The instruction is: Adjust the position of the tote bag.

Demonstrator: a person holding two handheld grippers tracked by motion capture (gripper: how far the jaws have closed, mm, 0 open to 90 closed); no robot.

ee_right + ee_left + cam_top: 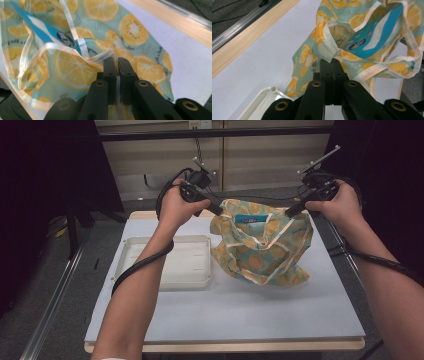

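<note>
A teal cloth bag (260,251) printed with orange slices hangs spread between my two grippers over the far right part of the white tabletop (240,312). My left gripper (220,210) is shut on the bag's left rim, and my right gripper (289,213) is shut on its right rim. A blue packet (248,218) lies inside the open mouth. In the left gripper view the jaws (332,61) pinch the cream-edged hem of the bag (305,57), with the blue packet (372,37) beyond. In the right gripper view the gripper (117,60) clamps the bag (75,72) beside the packet (42,31).
A shallow white tray (185,262) sits on the table's left half, close to the bag's lower left corner; its corner (265,102) lies under the left gripper. The table has a wooden border (242,47). Dark stands flank it.
</note>
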